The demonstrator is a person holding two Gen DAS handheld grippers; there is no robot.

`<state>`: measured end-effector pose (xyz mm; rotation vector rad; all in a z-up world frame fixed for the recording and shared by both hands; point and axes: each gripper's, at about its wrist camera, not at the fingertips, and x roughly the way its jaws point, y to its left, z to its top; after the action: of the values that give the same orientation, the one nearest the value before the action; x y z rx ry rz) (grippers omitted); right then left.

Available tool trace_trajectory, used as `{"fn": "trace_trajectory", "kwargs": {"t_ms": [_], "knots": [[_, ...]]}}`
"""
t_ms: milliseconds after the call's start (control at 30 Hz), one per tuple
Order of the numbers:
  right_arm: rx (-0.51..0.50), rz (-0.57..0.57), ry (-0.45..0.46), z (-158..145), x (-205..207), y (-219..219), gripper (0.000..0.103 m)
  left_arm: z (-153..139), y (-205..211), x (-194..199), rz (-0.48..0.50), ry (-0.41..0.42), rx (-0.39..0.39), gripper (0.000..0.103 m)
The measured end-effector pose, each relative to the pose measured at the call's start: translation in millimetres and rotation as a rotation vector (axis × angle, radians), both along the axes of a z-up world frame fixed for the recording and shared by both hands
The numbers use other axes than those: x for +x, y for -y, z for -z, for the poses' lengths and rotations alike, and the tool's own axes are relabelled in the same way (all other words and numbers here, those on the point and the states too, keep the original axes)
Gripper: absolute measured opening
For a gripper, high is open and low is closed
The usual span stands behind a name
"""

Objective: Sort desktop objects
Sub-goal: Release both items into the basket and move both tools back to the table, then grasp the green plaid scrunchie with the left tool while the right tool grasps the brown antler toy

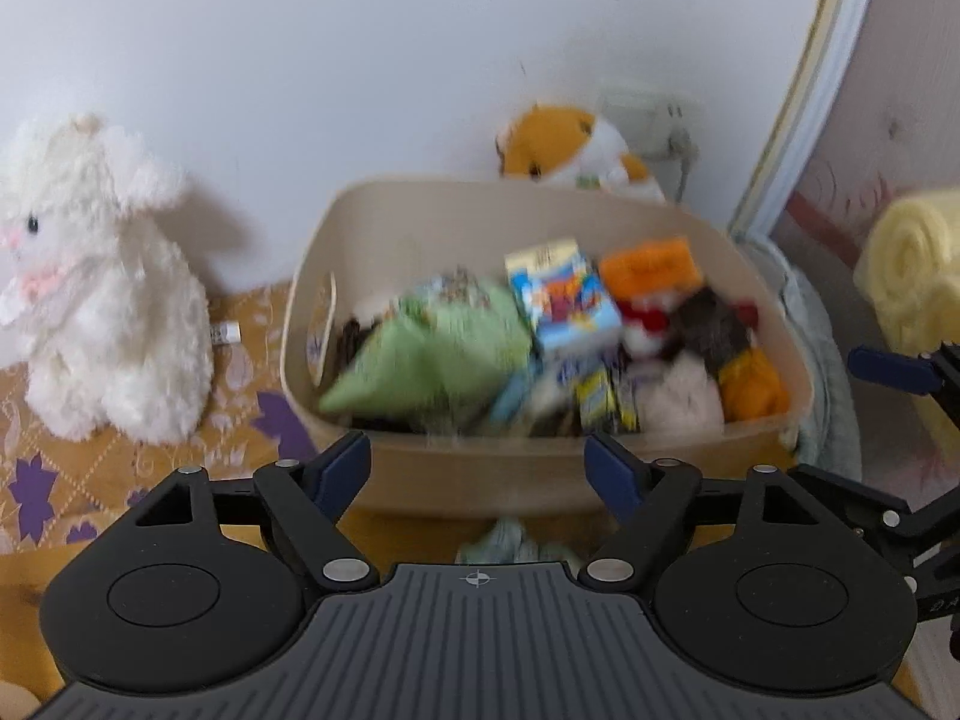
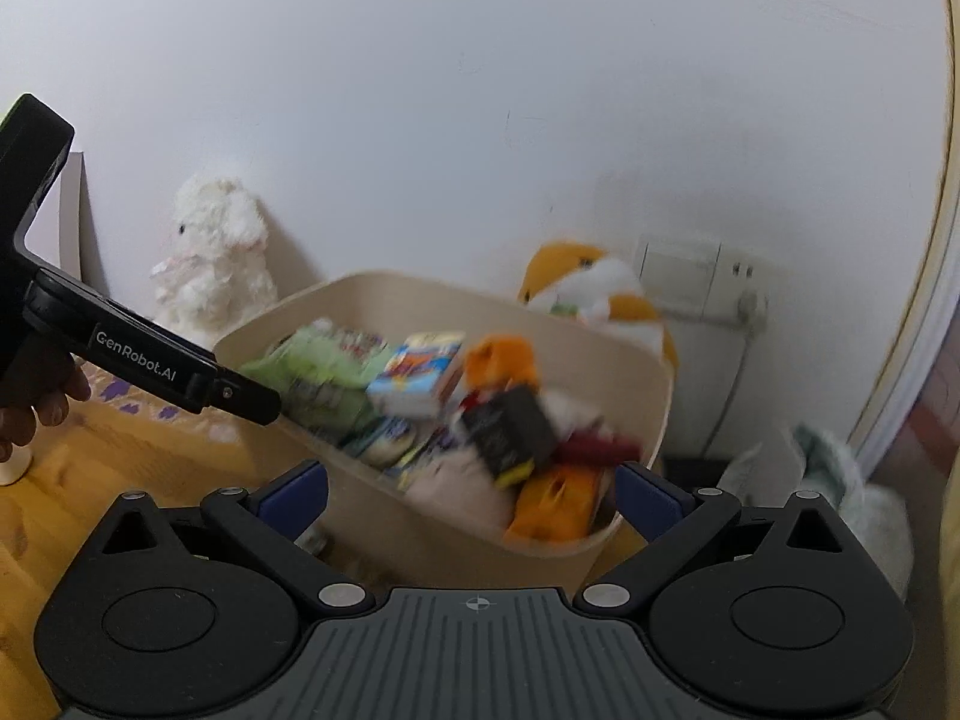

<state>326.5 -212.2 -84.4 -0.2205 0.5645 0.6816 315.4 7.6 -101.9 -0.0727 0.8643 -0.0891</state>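
Beige bin (image 1: 540, 480) heaped with snacks and toys; left gripper (image 1: 477, 471) and right gripper (image 2: 471, 498) both spread wide, holding nothing; white plush bunny (image 1: 102, 294) beside bin.

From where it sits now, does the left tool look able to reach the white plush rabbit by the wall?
Probably yes. The left tool is open and empty, facing the beige bin. The white plush rabbit sits left of the bin on bare patterned cloth, nothing between; the tool would need to swing left.
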Motion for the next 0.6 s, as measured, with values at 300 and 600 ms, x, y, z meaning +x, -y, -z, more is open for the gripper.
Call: {"fn": "trace_trajectory", "kwargs": {"t_ms": [300, 600], "knots": [[-0.034, 0.014, -0.147, 38.7, -15.4, -18.6, 0.103, 35.2, 3.5, -15.8, 0.038, -0.107, 0.014, 0.08], [-0.145, -0.02, -0.232, 73.6, -11.2, -51.1, 0.103, 61.4, 8.1, -9.4, 0.072, -0.188, 0.02, 0.08]]}}
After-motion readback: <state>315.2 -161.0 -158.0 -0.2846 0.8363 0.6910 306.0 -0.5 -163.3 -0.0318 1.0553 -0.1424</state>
